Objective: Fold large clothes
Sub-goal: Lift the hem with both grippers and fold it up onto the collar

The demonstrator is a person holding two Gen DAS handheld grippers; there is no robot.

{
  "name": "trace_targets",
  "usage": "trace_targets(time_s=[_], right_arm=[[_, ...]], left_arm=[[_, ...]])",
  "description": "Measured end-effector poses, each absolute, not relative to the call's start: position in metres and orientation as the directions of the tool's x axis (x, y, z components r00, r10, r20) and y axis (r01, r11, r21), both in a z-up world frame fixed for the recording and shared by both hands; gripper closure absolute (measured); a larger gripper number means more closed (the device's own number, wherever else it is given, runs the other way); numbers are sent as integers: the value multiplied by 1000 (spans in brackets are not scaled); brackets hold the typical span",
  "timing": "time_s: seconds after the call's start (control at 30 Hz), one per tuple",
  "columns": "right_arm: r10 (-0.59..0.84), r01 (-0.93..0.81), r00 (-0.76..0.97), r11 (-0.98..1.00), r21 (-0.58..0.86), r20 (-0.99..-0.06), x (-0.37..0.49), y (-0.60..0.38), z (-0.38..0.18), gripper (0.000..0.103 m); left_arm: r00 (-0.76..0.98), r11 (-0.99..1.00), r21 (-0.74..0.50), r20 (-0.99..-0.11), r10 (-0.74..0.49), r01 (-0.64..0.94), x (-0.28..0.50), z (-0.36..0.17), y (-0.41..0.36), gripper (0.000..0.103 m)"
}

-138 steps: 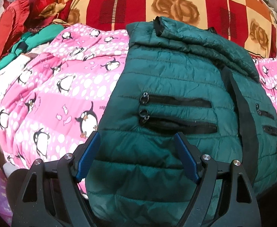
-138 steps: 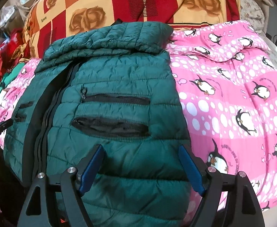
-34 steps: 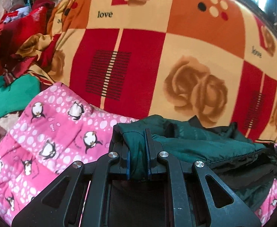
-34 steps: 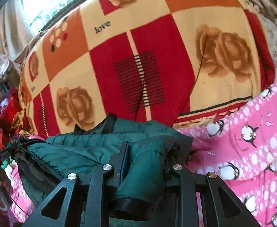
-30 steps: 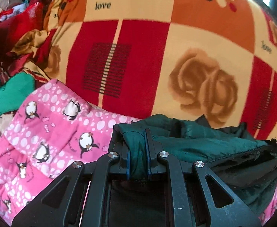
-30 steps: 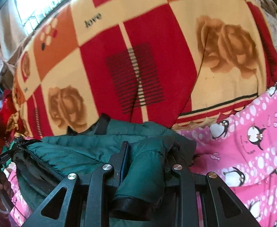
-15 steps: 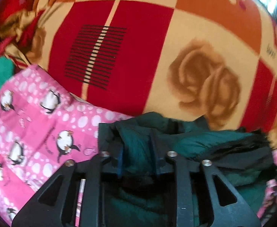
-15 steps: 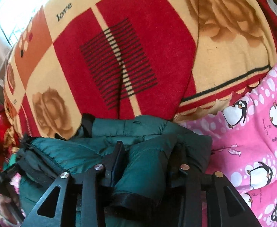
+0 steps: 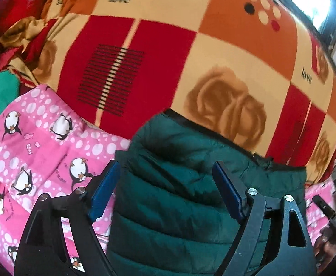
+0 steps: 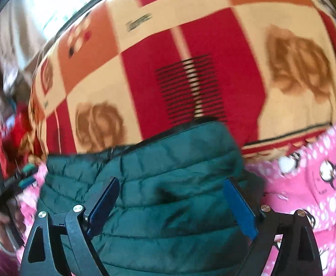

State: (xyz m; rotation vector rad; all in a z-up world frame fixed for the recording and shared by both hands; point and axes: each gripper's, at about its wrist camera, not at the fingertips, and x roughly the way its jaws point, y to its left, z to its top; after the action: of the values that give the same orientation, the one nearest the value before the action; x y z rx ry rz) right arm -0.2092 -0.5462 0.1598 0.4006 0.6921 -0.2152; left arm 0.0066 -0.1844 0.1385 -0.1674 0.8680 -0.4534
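A dark green quilted puffer jacket (image 9: 190, 195) lies folded over on the pink penguin quilt (image 9: 34, 151), its far edge against the red and orange rose blanket. My left gripper (image 9: 165, 188) is open, its blue pads spread just above the jacket's left part. In the right wrist view the same jacket (image 10: 163, 184) fills the lower middle, and my right gripper (image 10: 170, 202) is open over its right part, holding nothing. The view is blurred by motion.
A big checked rose blanket (image 9: 190, 53) rises behind the jacket. Red and green clothes (image 9: 0, 87) are heaped at far left. The pink quilt (image 10: 317, 195) extends to the right. The other hand and gripper show at the left edge (image 10: 4, 197) of the right view.
Both grippers were shut on the jacket's edge, carrying it toward the rose blanket. Now both have opened and let go, and the jacket lies folded below them.
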Motion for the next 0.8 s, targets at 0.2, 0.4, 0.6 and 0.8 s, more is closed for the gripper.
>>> trace_targets(time_s=[0.2,0.4,0.6,0.8], right_arm=[[-87,304,700,934,186,-709,-152,-529,138,13],[-99,352,615,922,160,-782,-110,-545,101,13],[-124,378,585,916,134,-802,-102,-543,75,9],[-113,396,600,902,172,-792,-115,-543,91,10]], left_arm=[[546,949,-135,-791,-276,284,21,112,-215,20],[515,959,-110,-824,-235,261,36,87,-219,19],[505,960,-120,-830,-238,254,41,76,-221,17],[514,961,-98,-828,-223,259,39,76,-223,17]])
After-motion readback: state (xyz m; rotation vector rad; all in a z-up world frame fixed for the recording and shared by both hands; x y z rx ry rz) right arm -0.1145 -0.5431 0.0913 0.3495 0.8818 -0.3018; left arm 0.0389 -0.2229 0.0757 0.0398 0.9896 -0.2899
